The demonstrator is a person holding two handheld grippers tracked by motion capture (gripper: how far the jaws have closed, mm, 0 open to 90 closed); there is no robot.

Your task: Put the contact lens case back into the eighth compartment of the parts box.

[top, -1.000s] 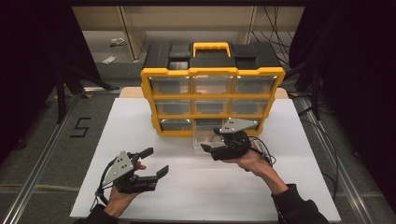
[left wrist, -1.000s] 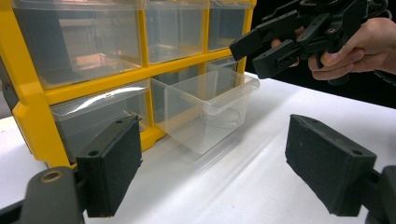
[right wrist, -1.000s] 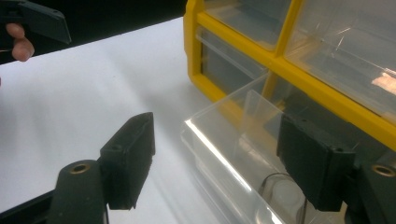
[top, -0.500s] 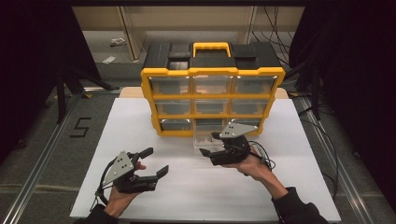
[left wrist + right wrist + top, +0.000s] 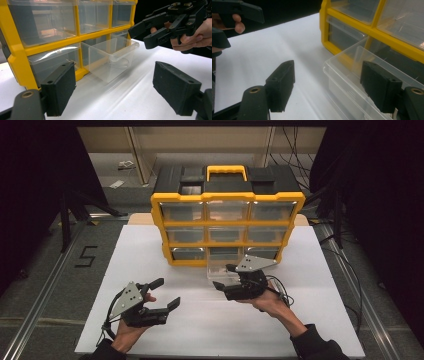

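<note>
Drawer (image 5: pixel 222 270), clear plastic, pulled part-way out of organizer's (image 5: pixel 227 227) bottom row, frame centre. Right gripper (image 5: pixel 226 277) jaws wide open, holding nothing, straddling drawer's front corner. Left gripper (image 5: pixel 165 295) lower left, open, empty. Suggest: centre jaws on front wall, close gently, pull straight w/o twist.

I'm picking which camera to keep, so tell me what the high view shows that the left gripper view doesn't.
High view alone: the cabinet's yellow handle, its black top, the person's forearms and the floor. Left gripper view alone: a close look along its own open black fingers, and the see-through wall of the pulled-out drawer. Both: the yellow cabinet, the clear drawer on the white table, and the right gripper open beside it.
</note>
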